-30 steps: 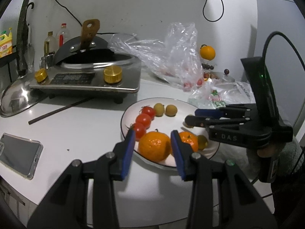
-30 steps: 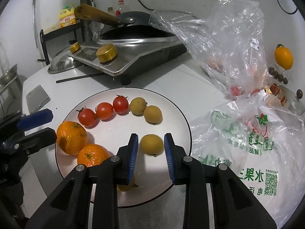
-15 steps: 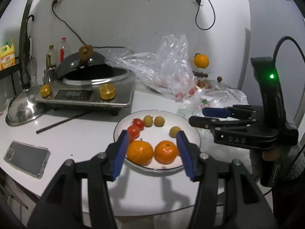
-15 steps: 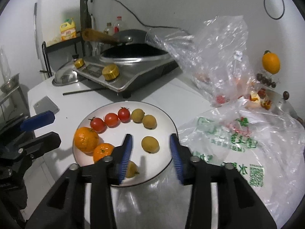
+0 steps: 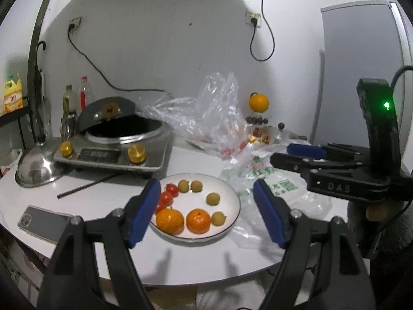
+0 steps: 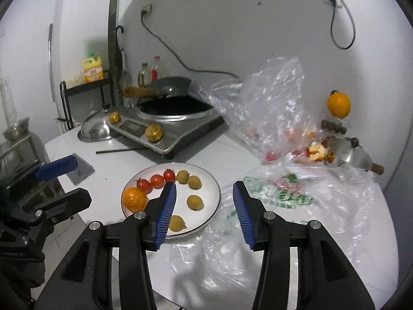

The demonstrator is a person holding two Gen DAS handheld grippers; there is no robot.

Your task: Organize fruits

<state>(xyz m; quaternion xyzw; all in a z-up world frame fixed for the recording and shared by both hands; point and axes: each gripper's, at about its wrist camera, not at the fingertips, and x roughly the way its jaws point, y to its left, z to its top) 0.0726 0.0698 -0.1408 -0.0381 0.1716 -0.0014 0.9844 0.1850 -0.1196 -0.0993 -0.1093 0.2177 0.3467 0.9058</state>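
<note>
Pulling back and upward from the round white plate (image 5: 233,201), both the left gripper (image 5: 206,213) and right gripper (image 6: 204,213), jaws spreading wide, gripping nothing. Lying on the glossy plate: dimpled tangerines (image 5: 198,220), smooth cherry tomatoes (image 6: 157,180), matte tan longans (image 6: 194,202).

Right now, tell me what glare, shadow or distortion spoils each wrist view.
Left wrist view: fisheye bends the table edge; both finger shadows fall below the plate; a green LED flares on the right gripper. Right wrist view: the clear plastic bag glints and looks smeared; corners vignette black.
</note>
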